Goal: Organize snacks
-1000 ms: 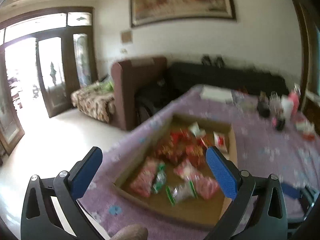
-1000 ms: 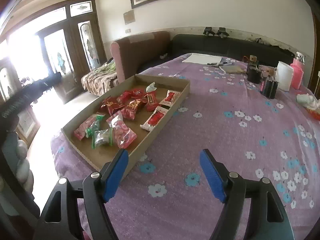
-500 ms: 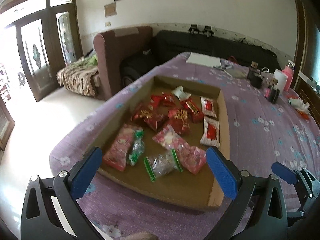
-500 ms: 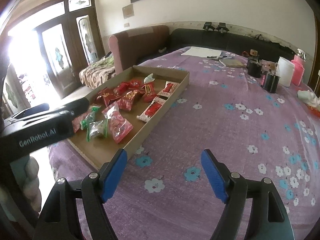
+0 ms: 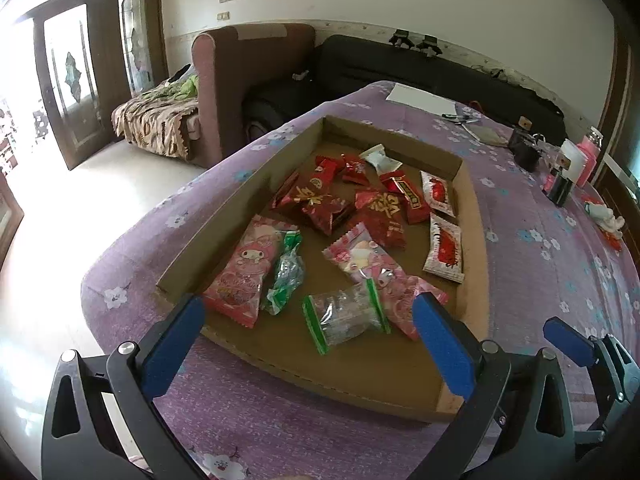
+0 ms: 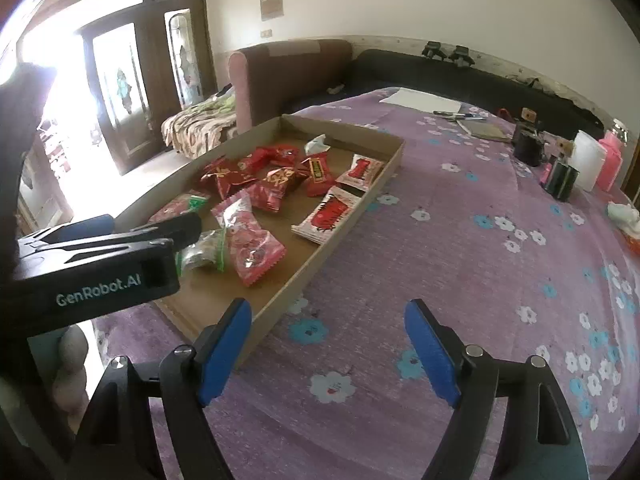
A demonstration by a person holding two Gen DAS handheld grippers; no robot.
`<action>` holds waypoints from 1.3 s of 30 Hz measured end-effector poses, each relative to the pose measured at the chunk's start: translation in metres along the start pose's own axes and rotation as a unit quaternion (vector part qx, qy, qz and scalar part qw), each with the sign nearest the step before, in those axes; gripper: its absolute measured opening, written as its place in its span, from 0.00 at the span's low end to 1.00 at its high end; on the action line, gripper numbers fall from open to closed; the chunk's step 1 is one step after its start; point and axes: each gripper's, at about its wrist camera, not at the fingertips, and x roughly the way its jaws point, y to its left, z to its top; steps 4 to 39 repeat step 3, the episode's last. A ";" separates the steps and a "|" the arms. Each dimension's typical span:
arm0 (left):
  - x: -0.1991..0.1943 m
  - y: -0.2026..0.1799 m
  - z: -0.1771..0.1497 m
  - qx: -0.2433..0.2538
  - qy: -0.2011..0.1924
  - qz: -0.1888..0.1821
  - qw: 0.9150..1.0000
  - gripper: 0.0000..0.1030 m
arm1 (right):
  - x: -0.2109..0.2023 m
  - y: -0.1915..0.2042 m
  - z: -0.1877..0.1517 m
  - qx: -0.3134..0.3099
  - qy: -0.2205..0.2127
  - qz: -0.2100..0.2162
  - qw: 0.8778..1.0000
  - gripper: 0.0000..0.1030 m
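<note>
Purple cloth with small white and blue flowers covers the table [image 6: 460,248] in front of us, and both grippers hang above its near edge. Our left gripper [image 5: 308,344] is spread wide with nothing between its blue pads, framing the near end of the cardboard tray [image 5: 474,216]; seen from the right wrist, its black body carries the white lettering "GenRobot.AI". Our right gripper [image 6: 328,344] is likewise released and empty, aimed over bare cloth just right of the tray's near corner. Inside the tray, nearest us, lies a clear candy packet with green ends [image 5: 346,318], flanked by a pink packet printed with a white rabbit-eared cartoon character [image 5: 248,268] on the left and another pink packet [image 5: 380,272] on the right, with a green-trimmed clear wrapper [image 5: 286,272] between the first two. Farther in sits a heap of red packets with gold characters [image 5: 348,204] that we cannot read, and two white sachets with red print [image 5: 442,240] lie along the tray's right wall. Beyond, at the table's far right, stand a white cup [image 6: 586,164] and a pink bottle [image 6: 610,162], with a dark sofa [image 6: 440,74] against the wall.
</note>
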 end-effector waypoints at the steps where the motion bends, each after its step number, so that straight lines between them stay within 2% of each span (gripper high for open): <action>1: 0.000 0.001 0.000 0.000 0.000 0.002 1.000 1.00 | 0.000 0.001 0.001 -0.001 0.000 0.000 1.000 0.78; 39: 0.000 0.001 0.000 -0.001 0.001 0.003 1.000 1.00 | 0.001 0.004 0.002 -0.006 -0.002 0.003 1.000 0.78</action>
